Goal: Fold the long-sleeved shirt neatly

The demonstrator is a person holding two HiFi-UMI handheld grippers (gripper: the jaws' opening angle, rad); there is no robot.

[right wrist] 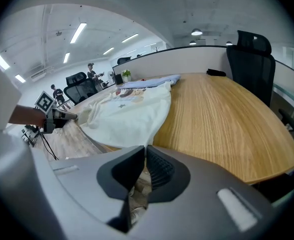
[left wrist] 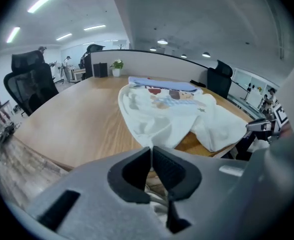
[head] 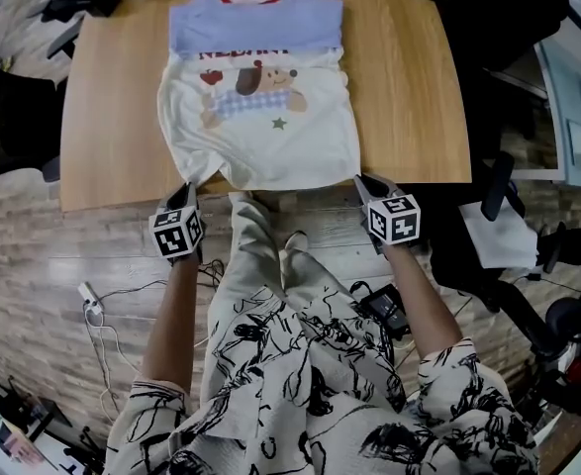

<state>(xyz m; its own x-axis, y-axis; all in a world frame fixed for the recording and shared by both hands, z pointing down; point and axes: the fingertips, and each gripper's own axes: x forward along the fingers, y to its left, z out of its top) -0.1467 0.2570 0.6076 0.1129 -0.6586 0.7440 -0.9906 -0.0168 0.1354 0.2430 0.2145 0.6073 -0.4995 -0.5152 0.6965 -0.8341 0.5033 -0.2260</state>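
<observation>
L gripper [head: 185, 192], R gripper [head: 363, 183], both pinching shirt [head: 270, 151] hem

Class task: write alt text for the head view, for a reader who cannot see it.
Seen from above, a cream shirt with a blue top, red collar and cartoon dog print lies spread on a wooden table. The person's left gripper and right gripper, both shut, pinch the two near corners of its hem at the table's edge.

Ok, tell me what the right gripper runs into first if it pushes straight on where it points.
The shirt: its hem corner sits at the shut tips of the right gripper, apparently pinched. Straight on lies more cloth, then probably the table top.
</observation>
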